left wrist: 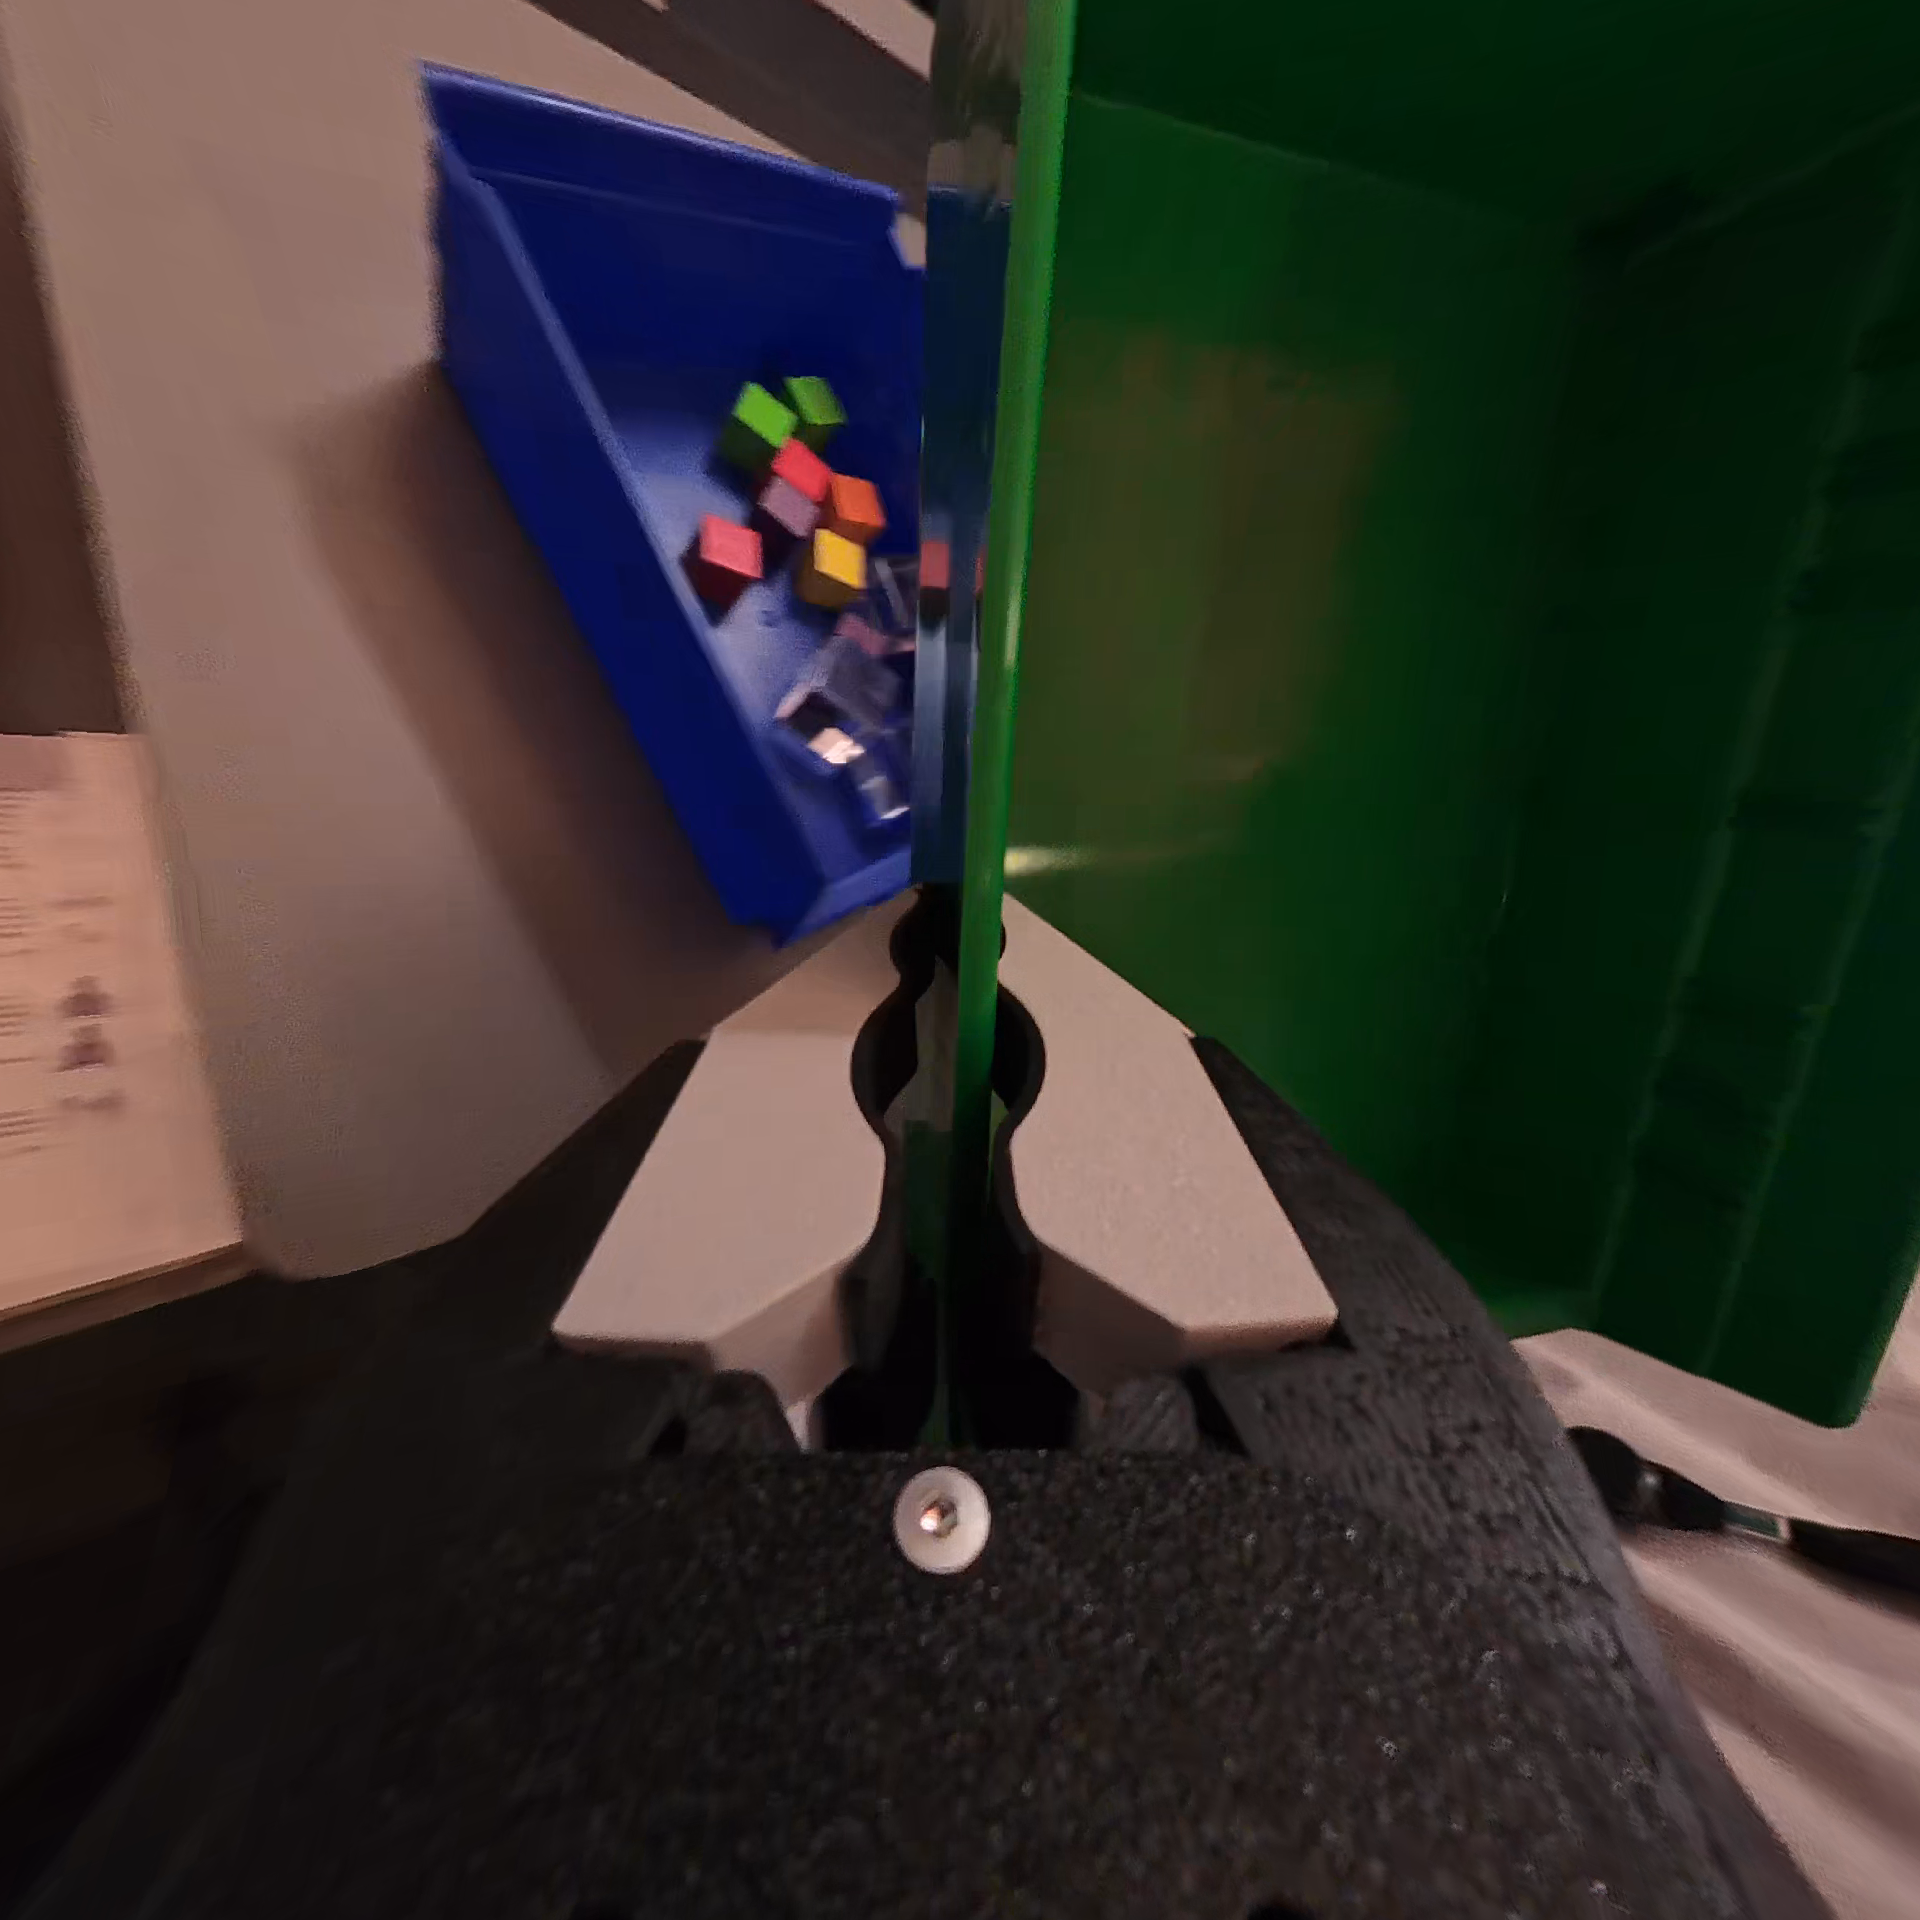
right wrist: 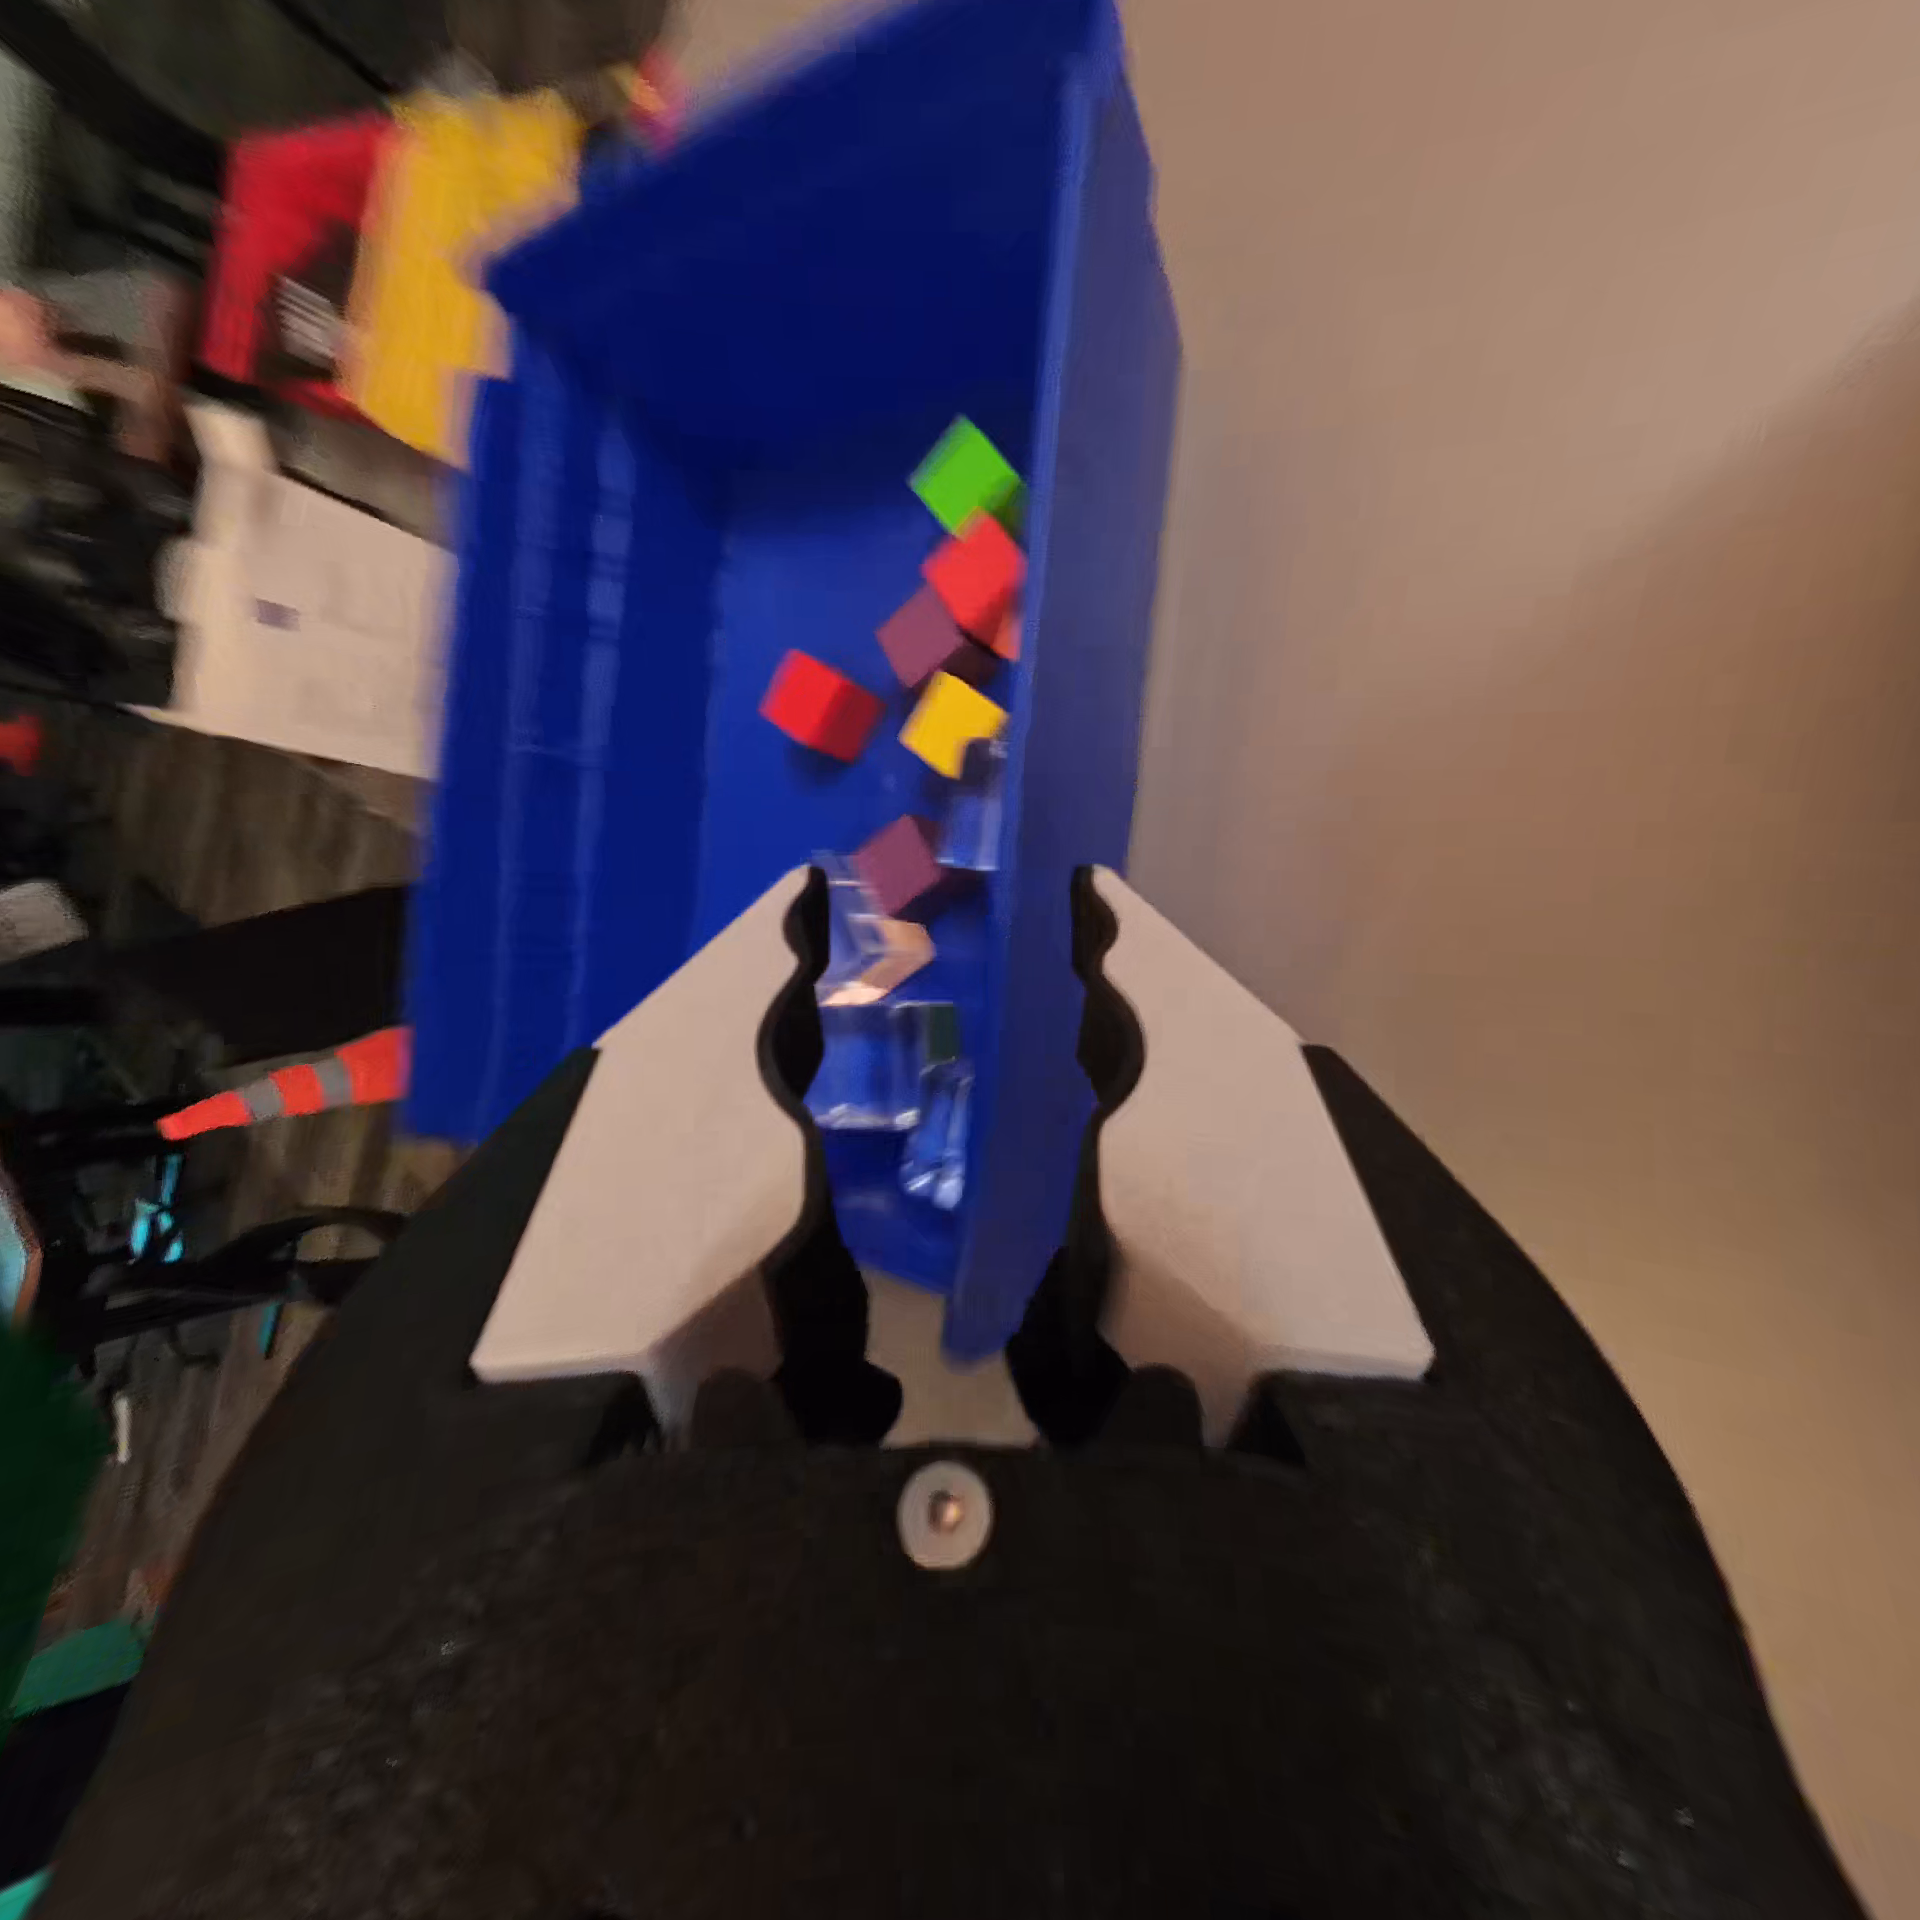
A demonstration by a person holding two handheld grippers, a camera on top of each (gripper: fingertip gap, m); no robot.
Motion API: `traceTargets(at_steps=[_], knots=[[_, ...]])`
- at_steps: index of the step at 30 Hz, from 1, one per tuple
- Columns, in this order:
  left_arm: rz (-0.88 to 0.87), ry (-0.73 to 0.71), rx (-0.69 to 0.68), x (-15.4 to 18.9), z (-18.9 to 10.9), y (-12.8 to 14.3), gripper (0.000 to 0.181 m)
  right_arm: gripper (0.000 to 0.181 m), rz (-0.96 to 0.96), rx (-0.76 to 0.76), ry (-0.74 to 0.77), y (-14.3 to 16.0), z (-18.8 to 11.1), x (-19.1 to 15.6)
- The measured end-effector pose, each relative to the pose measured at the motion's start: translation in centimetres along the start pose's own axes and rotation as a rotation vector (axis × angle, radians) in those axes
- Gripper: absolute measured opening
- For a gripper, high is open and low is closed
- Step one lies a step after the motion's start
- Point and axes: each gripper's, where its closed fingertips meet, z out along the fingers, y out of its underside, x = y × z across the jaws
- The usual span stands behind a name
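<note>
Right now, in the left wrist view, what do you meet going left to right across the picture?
Sheet of paper → blue bin with small coloured cubes → green bin, whose wall the left gripper is clamped on.

A sheet of paper lies on the tan table (its print blurred).

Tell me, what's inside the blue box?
The blue bin holds small colored cubes and clear cubes. In the left wrist view the green bin's wall hides part of it.
</note>
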Motion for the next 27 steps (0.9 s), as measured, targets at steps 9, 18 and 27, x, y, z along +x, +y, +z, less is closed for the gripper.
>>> traceTargets(at_steps=[9,18,27], knots=[[0.227,0.313,0.032,23.1,12.1,3.8,0.004,0.056,-0.320,0.704,-0.158,7.7,-37.6,0.2],[0.519,0.676,-0.281,53.9,35.5,14.8,0.004,0.062,-0.306,1.232,0.395,18.7,-70.6,15.1],[0.597,0.340,-0.447,59.5,60.0,22.6,0.004,0.073,-0.065,1.010,0.491,21.0,-70.6,37.9]])
